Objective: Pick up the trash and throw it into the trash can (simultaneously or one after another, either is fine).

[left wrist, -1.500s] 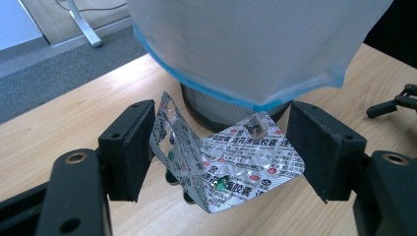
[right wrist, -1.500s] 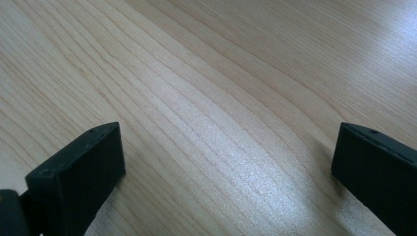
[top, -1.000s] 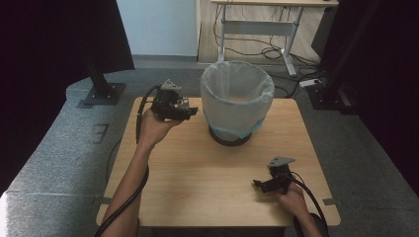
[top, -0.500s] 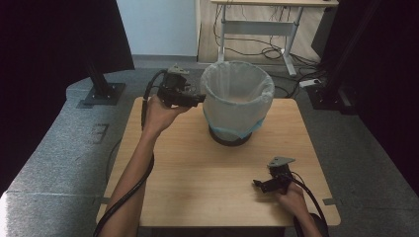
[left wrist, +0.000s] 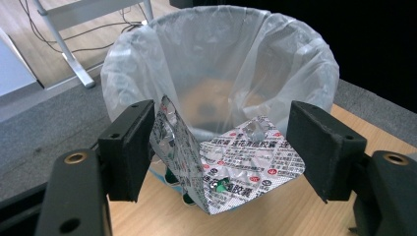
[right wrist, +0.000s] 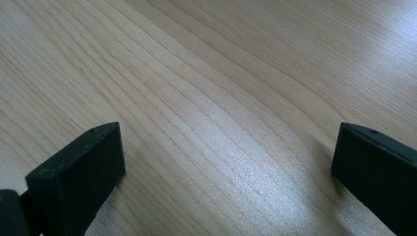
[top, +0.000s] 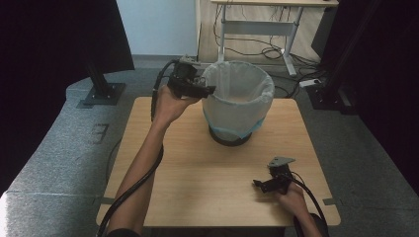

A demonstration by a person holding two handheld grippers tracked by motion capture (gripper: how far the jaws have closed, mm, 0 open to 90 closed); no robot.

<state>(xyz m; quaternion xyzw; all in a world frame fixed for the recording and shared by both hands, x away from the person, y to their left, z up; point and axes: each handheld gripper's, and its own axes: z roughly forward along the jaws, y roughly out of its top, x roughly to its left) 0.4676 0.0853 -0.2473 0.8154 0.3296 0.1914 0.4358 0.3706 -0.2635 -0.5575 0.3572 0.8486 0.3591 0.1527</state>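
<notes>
Blister pack, red-and-black printed characters

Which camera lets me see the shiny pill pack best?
The left gripper view: the pill pack sits up close, bent, between that gripper's jaws in front of the lined bin. In the high view it is too small to make out. The right gripper view looks at the table.

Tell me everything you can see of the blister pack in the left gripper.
The blister pack is a silvery foil sheet printed with small red and dark characters, crumpled and folded into a bent, tent-like shape. Most pockets look pushed out; a green bit shows near its lower middle. It sits between the jaws of the left gripper, one folded edge against the left-hand pad, the far edge near the other. It is held above the wooden table, just before the rim of the bin's clear plastic liner.
</notes>
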